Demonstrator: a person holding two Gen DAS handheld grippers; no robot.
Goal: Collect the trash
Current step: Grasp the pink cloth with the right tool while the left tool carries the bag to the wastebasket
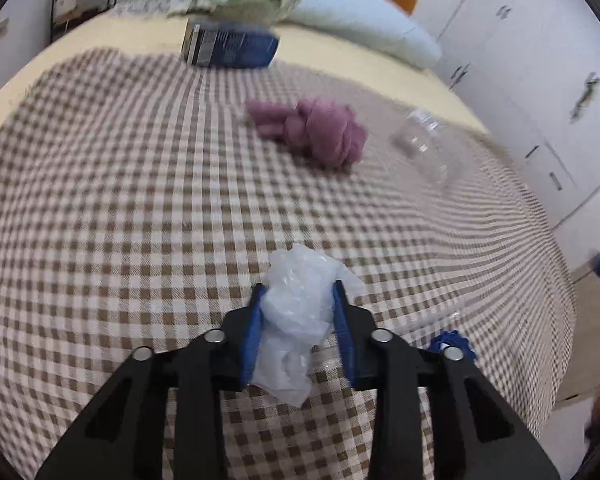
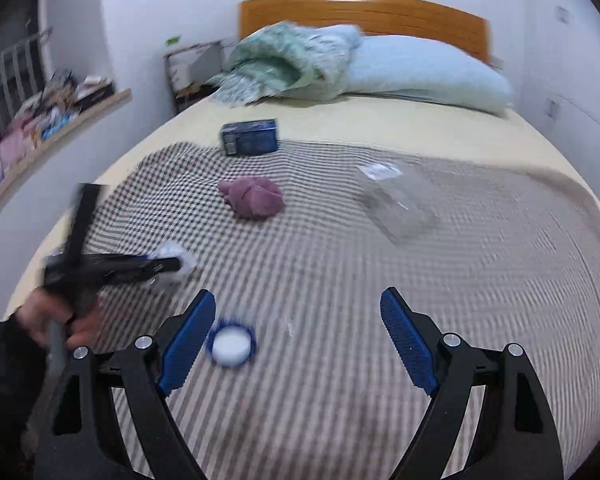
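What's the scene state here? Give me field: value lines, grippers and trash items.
surface: bed with checked blanket
left gripper: shut on crumpled clear plastic bag
right gripper: open, nothing between the jaws
near right gripper: small white-and-blue cup on the blanket
clear plastic bottle: lying on its side, untouched
purple cloth: bunched mid-blanket
blue box: at the blanket's far edge
head of bed: green blanket, pale pillow

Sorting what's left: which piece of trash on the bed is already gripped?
The crumpled clear plastic bag, pinched in the left tool; the clear bottle lies free.
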